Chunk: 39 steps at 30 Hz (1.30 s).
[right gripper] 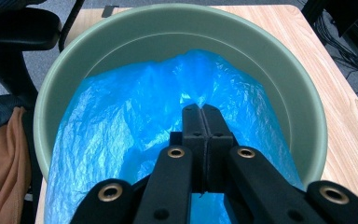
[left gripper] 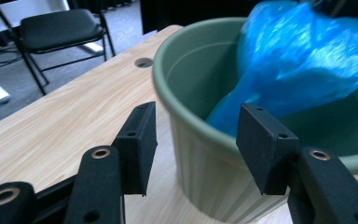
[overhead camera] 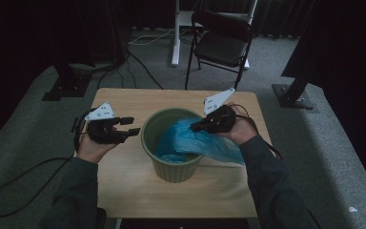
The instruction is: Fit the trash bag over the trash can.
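High view has the blue plastic bag (overhead camera: 195,140) half inside the green bin (overhead camera: 171,167), draped over its right rim. Right gripper (overhead camera: 195,127) is pinched tight on the film; left gripper (overhead camera: 129,126) hangs apart, empty, just left of the bin. Bag looks thin, floppy and slippery, so grab a bunched edge at the rim.

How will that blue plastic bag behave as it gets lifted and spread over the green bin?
The blue plastic bag looks thin and crinkled, so it is probably floppy and light. It drapes limply over the green bin rim, so it may slide. The right hand-held gripper pinches one fold; the rest will likely sag.
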Motion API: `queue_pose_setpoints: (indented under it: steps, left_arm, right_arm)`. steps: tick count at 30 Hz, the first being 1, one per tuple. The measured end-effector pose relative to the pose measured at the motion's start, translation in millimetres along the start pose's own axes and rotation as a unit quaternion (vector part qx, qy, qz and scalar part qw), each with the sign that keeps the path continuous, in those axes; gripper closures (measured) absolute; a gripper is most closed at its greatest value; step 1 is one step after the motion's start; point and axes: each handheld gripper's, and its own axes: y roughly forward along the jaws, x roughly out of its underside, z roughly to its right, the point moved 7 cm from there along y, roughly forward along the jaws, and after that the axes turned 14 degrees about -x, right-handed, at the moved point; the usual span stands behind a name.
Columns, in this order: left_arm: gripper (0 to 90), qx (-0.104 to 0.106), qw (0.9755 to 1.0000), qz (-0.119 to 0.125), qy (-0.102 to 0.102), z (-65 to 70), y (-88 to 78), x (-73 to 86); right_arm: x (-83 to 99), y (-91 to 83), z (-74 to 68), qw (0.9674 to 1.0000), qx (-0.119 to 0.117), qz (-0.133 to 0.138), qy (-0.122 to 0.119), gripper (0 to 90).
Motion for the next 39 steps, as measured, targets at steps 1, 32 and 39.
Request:
queue_pose_setpoints:
  steps: [1, 32, 39]
  left_arm:
    - [47.4, 0.002, 1.0000, -0.001, 0.001, 1.1, 0.7, -1.8]
    - [73.9, 0.094, 0.9915, -0.039, 0.081, 69.1, 59.1, -40.7]
    - [88.5, 0.083, 0.9913, -0.050, 0.089, 67.4, 60.3, -33.9]
  right_arm:
    - [-0.3, -0.2, 0.2, 1.0000, 0.000, 0.001, -0.001, 89.9]
    - [-28.5, 16.3, -4.8, 0.9992, -0.020, 0.006, -0.034, 89.8]
    - [-25.8, 7.4, -6.8, 0.9995, -0.008, 0.007, -0.029, 75.3]
